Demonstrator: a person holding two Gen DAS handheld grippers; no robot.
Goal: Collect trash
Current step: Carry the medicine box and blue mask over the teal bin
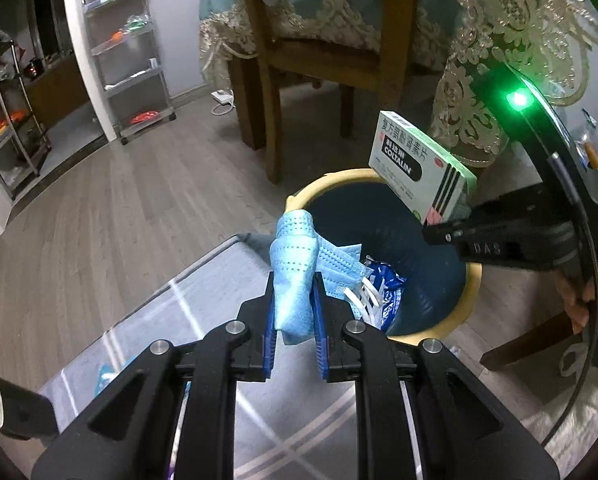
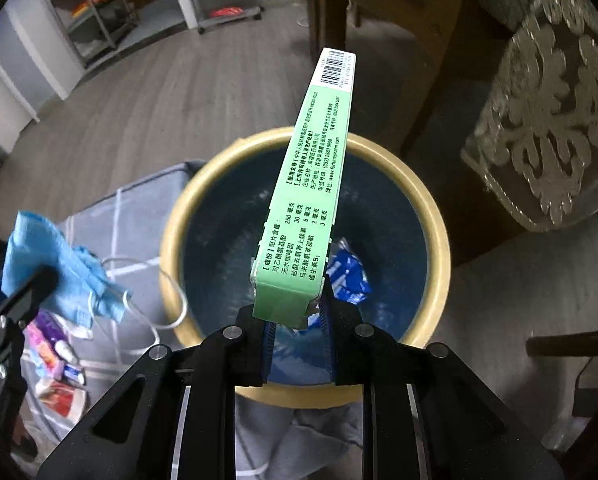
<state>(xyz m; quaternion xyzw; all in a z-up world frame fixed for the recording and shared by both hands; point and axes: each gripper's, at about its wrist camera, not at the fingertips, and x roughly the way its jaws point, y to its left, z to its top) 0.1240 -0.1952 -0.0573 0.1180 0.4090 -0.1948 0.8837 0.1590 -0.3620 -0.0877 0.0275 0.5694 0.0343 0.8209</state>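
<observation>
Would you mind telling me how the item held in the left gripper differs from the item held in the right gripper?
The blue face mask in the left gripper is soft, crumpled cloth with loose white ear loops; the green medicine box in the right gripper is a stiff, flat carton with printed text. The mask droops beside the bin's rim; the box sticks out straight over the bin's mouth. Both are clamped between fingers.

I see a wooden chair point(image 1: 299, 52) on the grey plank floor point(image 1: 119, 208), a lace-trimmed tablecloth point(image 1: 511, 40) beside it, a wheeled shelf cart point(image 1: 129, 60) by the white wall, and a power strip point(image 1: 223, 96) near the chair leg
</observation>
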